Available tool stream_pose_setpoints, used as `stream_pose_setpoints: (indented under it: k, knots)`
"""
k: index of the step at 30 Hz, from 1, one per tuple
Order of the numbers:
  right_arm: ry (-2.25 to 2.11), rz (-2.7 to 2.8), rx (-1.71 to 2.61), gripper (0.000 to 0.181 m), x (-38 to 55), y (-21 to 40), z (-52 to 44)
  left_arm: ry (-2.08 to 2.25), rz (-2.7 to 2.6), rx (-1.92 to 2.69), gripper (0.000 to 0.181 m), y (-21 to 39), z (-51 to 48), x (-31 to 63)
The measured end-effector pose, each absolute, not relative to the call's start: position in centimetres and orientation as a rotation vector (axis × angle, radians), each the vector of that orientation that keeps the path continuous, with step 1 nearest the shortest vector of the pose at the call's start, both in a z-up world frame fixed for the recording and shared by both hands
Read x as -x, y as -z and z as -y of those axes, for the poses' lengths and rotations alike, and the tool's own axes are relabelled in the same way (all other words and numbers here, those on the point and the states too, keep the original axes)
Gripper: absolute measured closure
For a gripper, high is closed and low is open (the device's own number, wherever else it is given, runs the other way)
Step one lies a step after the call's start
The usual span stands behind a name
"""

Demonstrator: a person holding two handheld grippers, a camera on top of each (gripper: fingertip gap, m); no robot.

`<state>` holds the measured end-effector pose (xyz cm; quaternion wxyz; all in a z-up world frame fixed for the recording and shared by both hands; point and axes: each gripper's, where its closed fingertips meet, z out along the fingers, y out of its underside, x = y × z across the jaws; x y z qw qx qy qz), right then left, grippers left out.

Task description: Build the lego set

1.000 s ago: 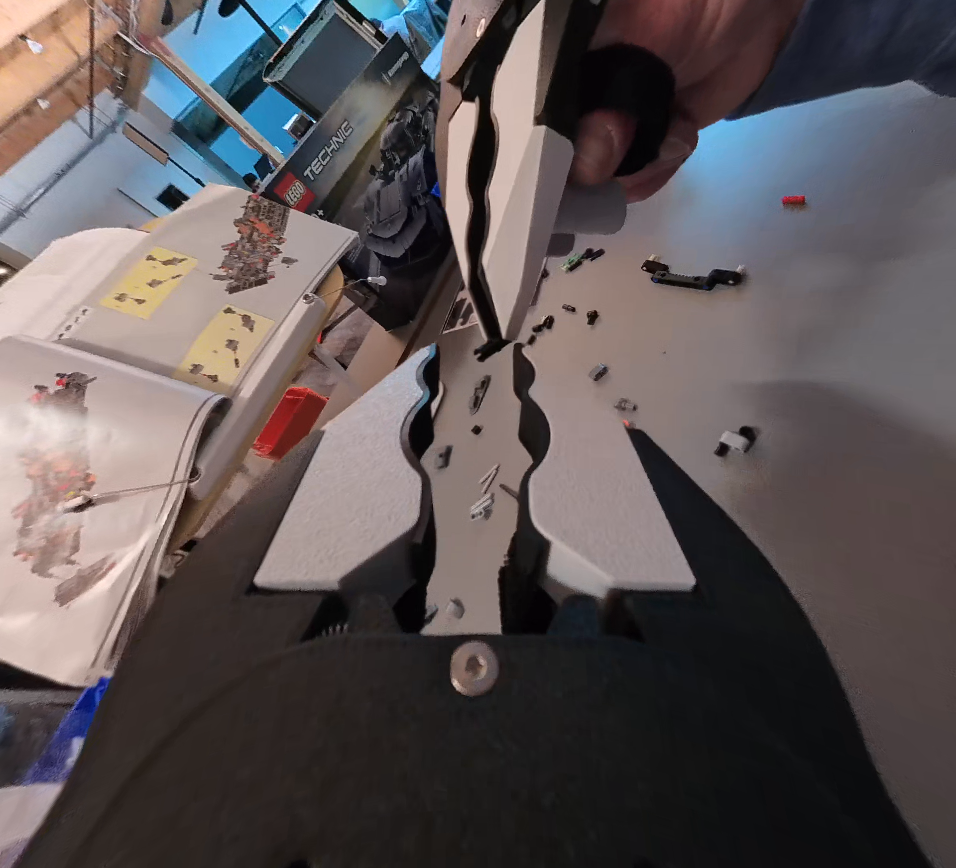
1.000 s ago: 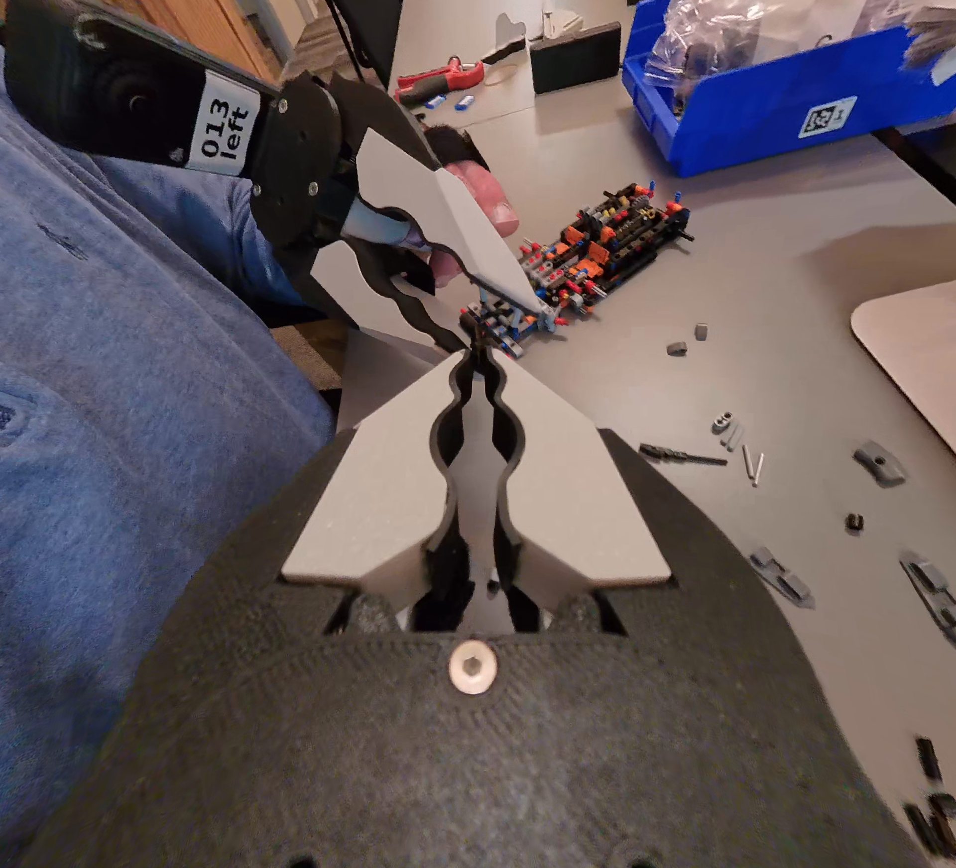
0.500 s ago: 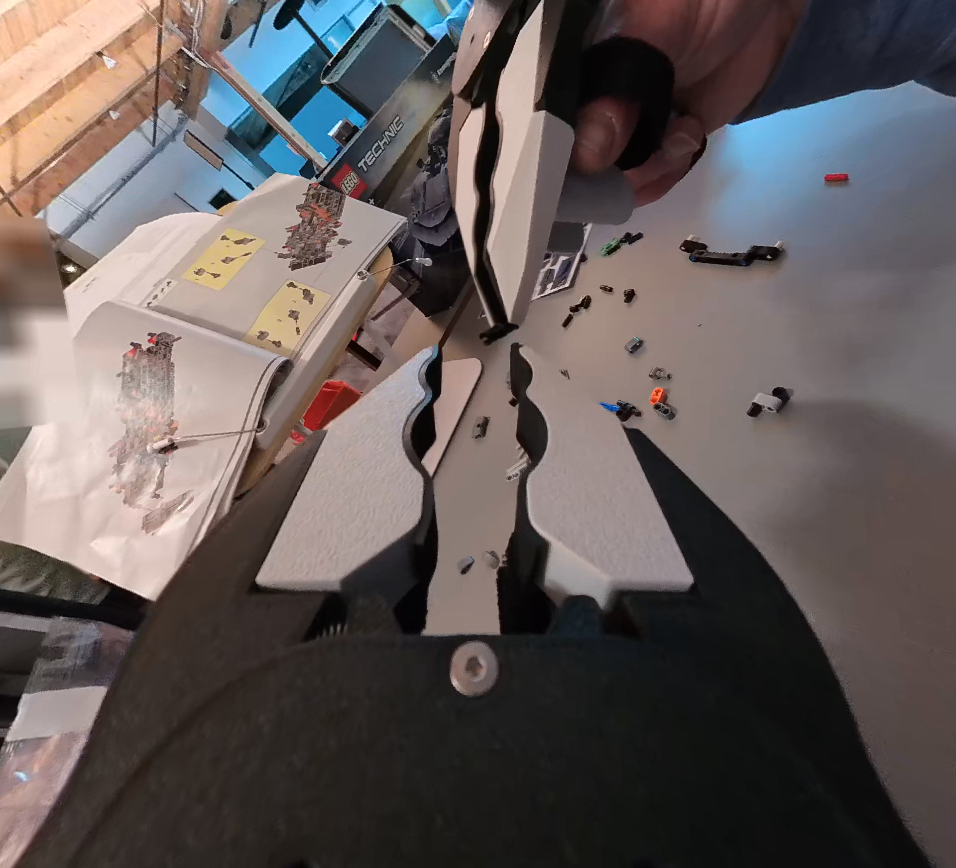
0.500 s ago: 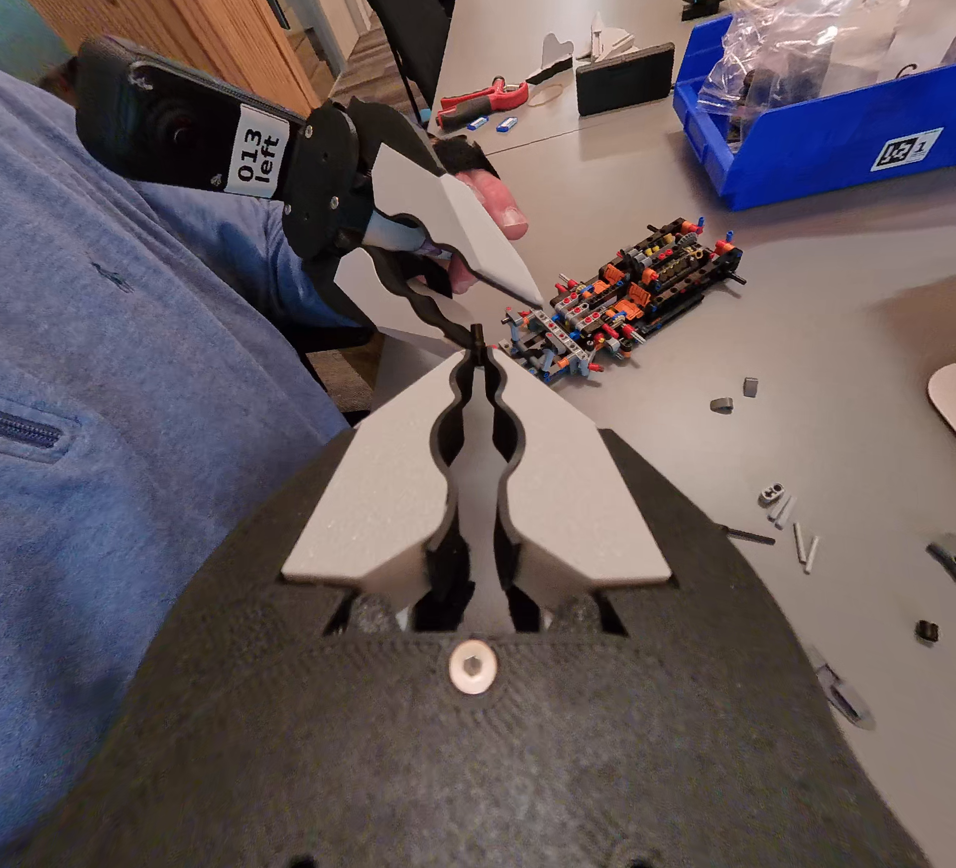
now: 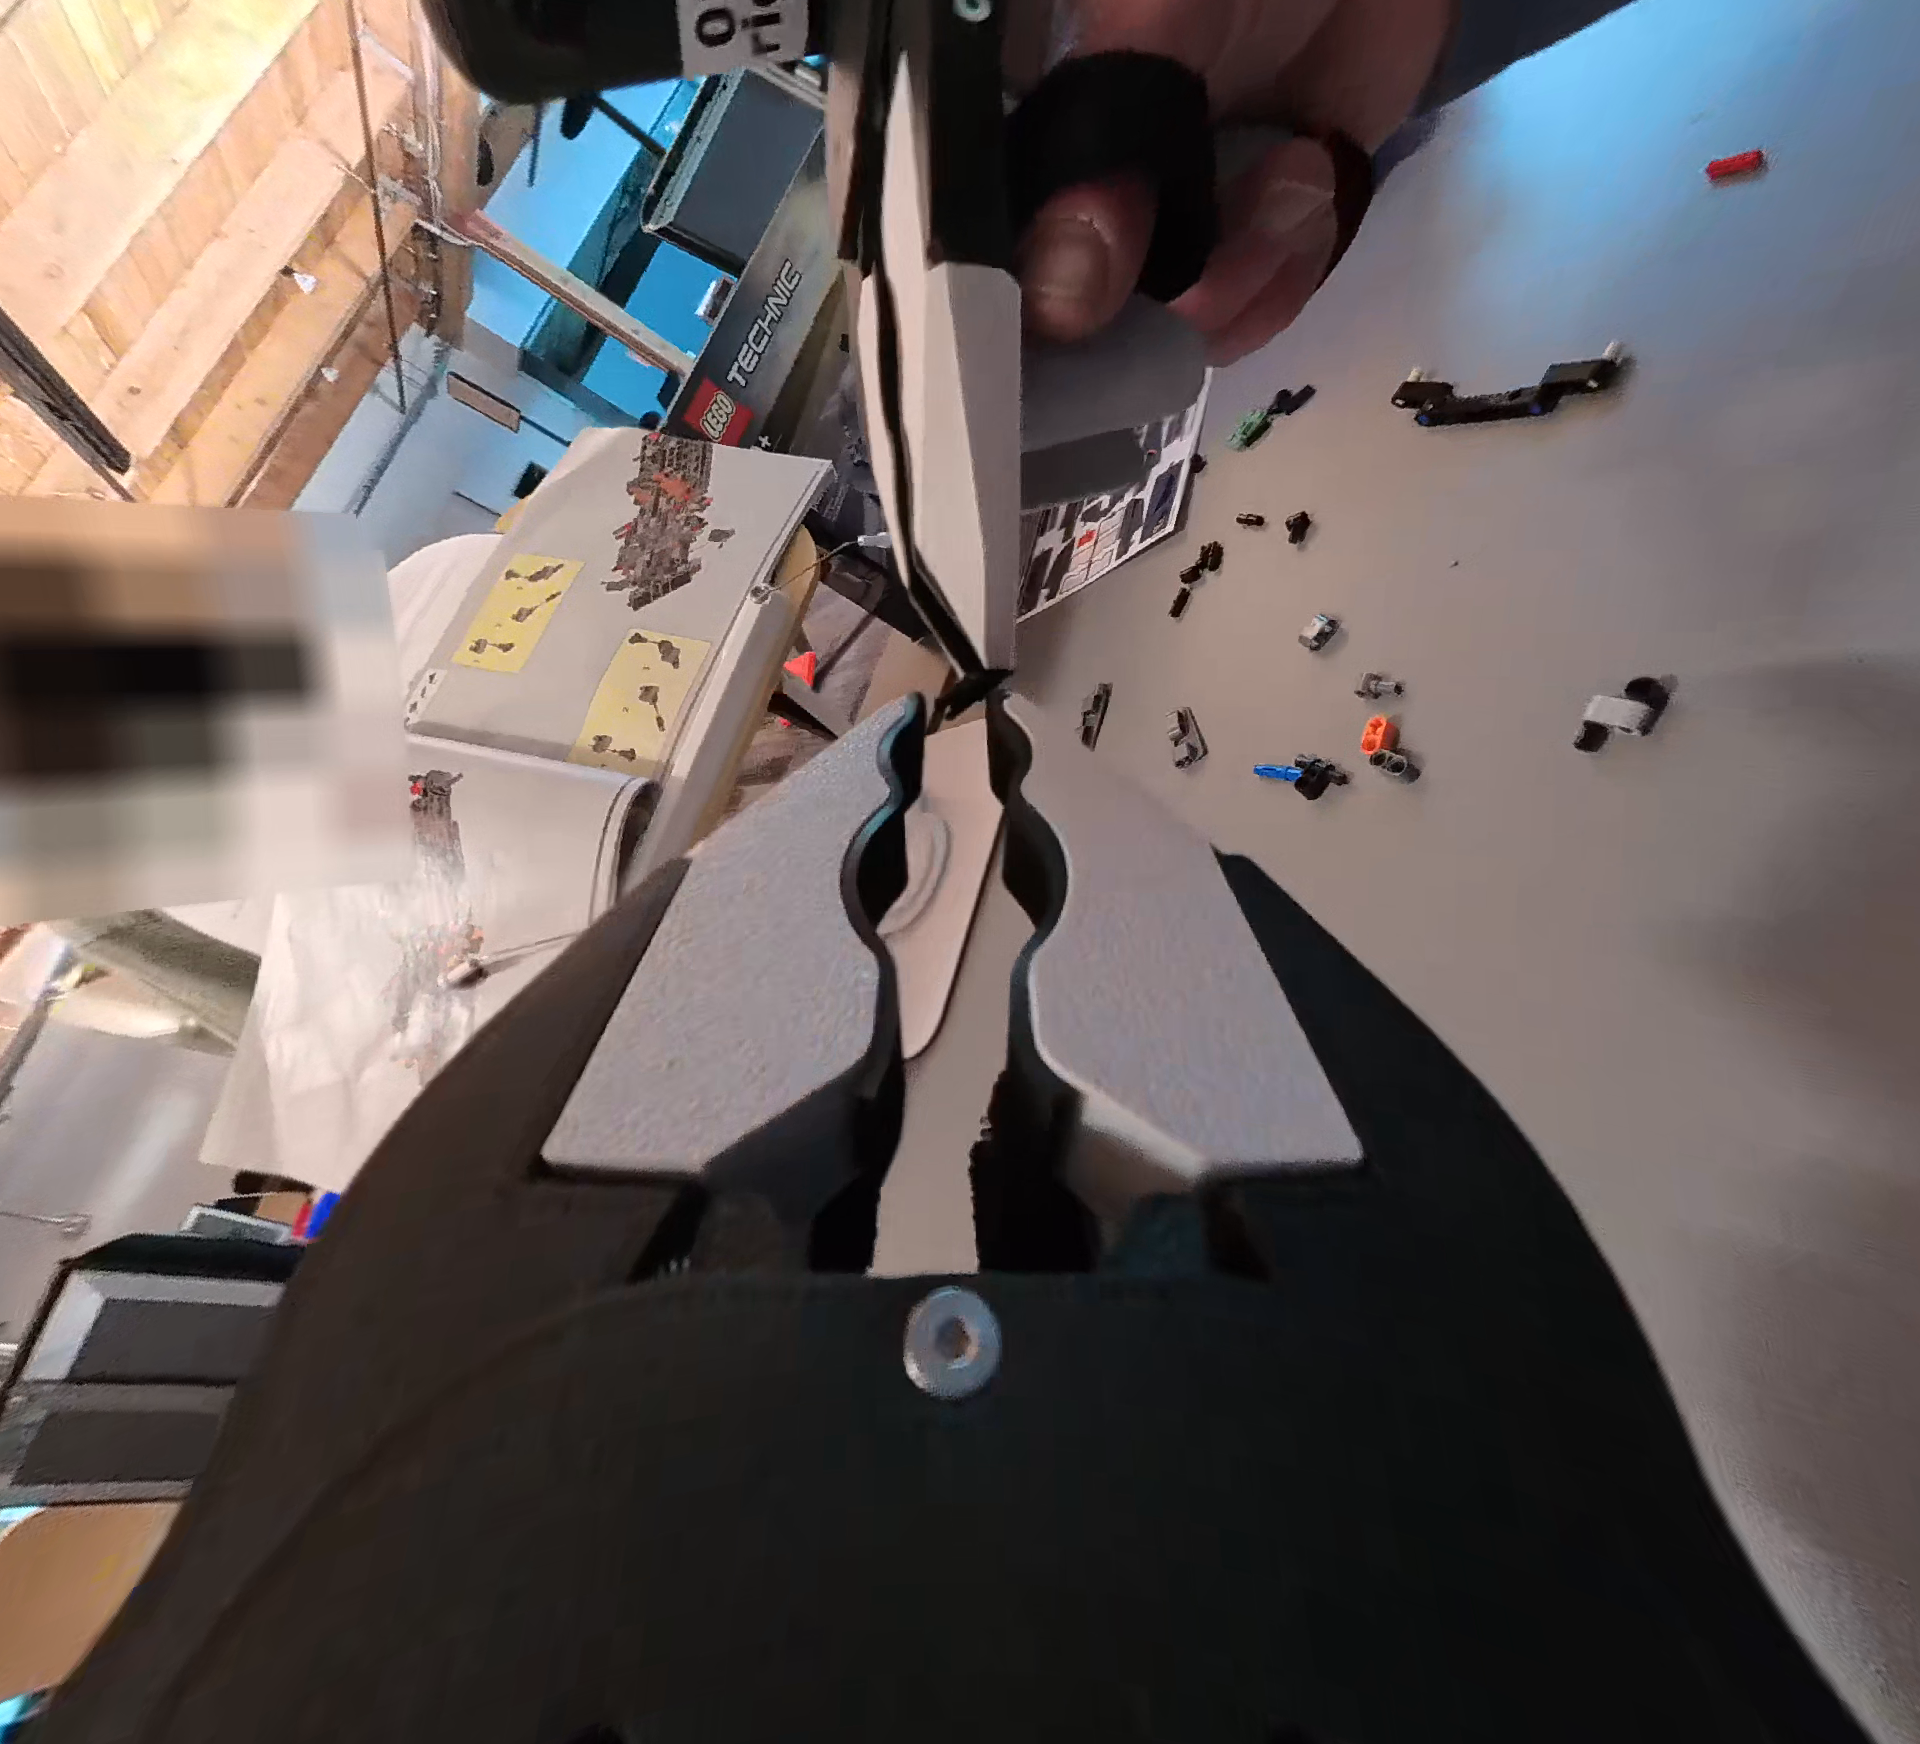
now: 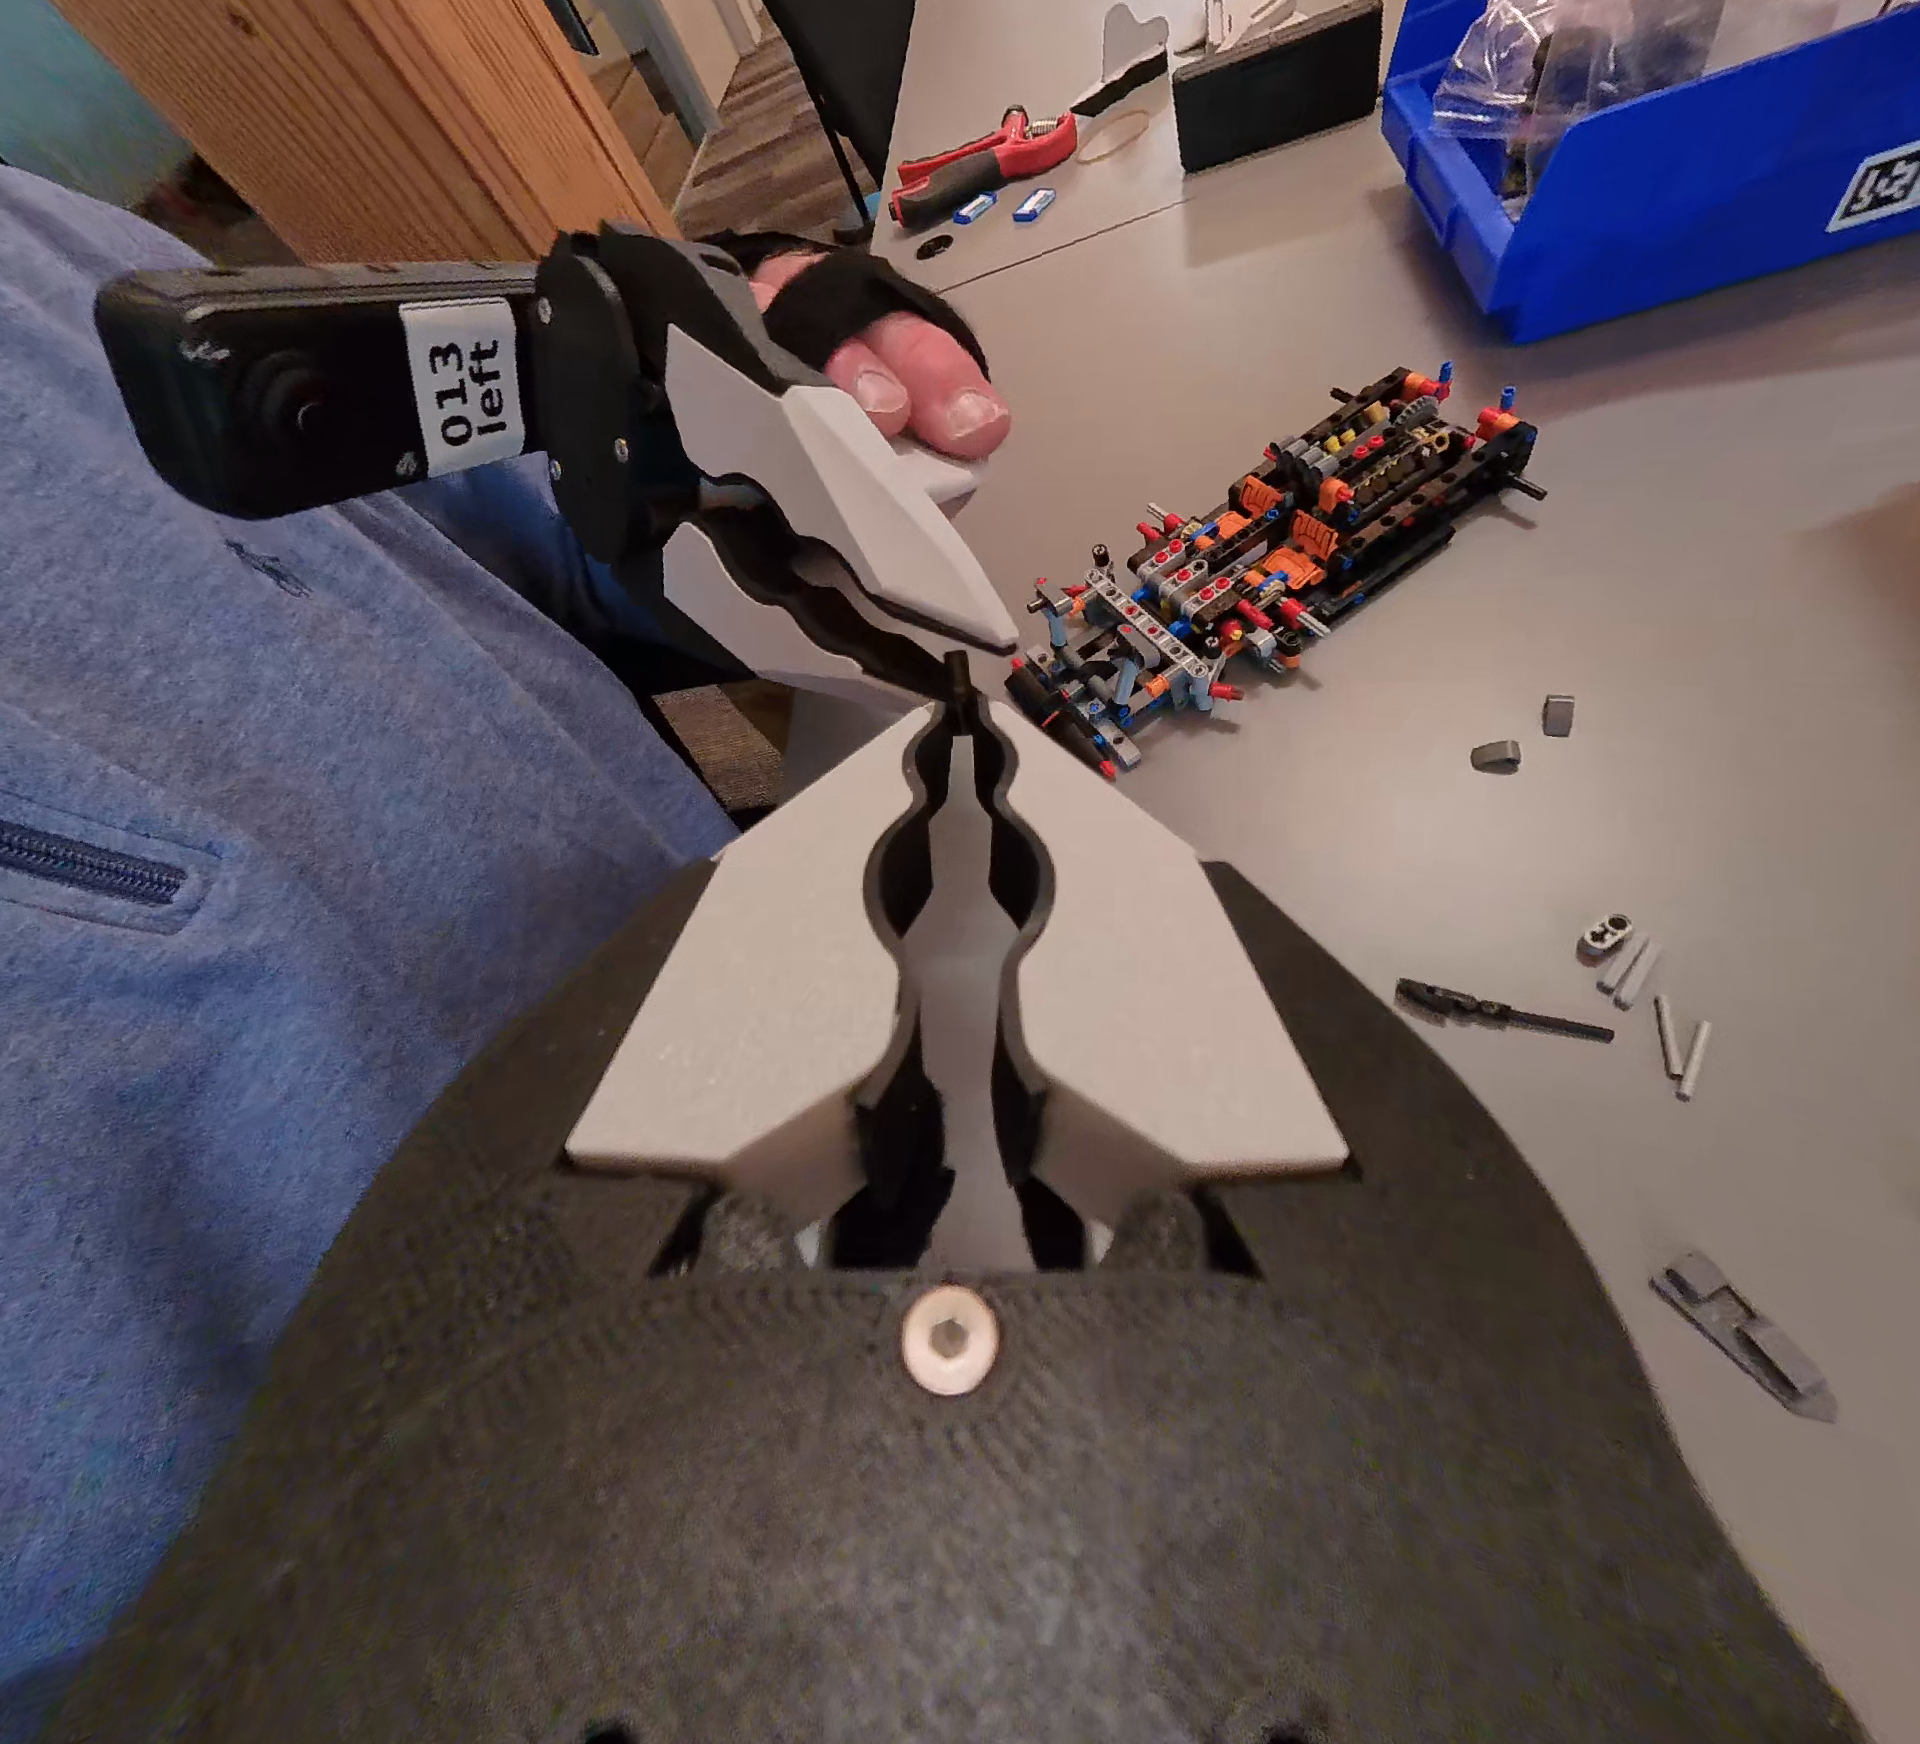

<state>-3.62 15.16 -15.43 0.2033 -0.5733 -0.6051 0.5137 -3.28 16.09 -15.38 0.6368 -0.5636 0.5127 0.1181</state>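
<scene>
My right gripper (image 6: 958,718) is shut on a small black pin (image 6: 957,671) that sticks out past its tips. My left gripper (image 5: 958,707) faces it tip to tip above the grey table (image 6: 1351,863). Its jaws stand a narrow gap apart, with the pin's free end (image 5: 971,684) between them. In the left wrist view the right gripper (image 5: 977,660) comes down from above, held by a hand. In the right wrist view the left gripper (image 6: 966,660) reaches in from the left. The part-built black and orange chassis (image 6: 1278,572) lies on the table just beyond.
Loose parts lie scattered: an orange piece (image 5: 1374,733), a black beam (image 5: 1507,393), grey axles (image 6: 1673,1050). An open instruction booklet (image 5: 623,614), a sticker sheet (image 5: 1112,531), a blue bin (image 6: 1662,167) of bags and red pliers (image 6: 977,156) sit further off. A blue-sleeved person (image 6: 312,863) is close on the left. Both grippers' tips are close together, under 4 cm apart.
Both grippers have risen and turned, staying tip to tip. My left gripper's jaws have narrowed around the pin's free end. My right gripper has stayed shut on the pin.
</scene>
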Motion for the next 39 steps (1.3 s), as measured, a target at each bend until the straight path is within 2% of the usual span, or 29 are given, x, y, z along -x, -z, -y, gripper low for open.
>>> stream_pose_setpoints:
  k: [10, 22, 26, 39]
  knots:
    - [-1.433, 1.665, 1.631, 0.180, 3.2, 15.6, -15.5, -0.376, -1.213, 1.263, 0.175, 15.7, -15.9, 2.8]
    - [-1.515, 1.439, 1.444, 0.179, 3.8, 12.3, -15.7, -0.267, -1.067, 1.283, 0.179, 13.2, -15.6, 3.8]
    - [-1.405, 1.461, 1.398, 0.175, 3.7, 12.1, -15.9, -0.208, -1.050, 1.285, 0.179, 12.8, -15.4, 3.7]
    - [-1.540, 1.433, 1.390, 0.172, 3.4, 11.6, -15.1, -0.140, -1.034, 1.284, 0.179, 12.3, -15.3, 3.3]
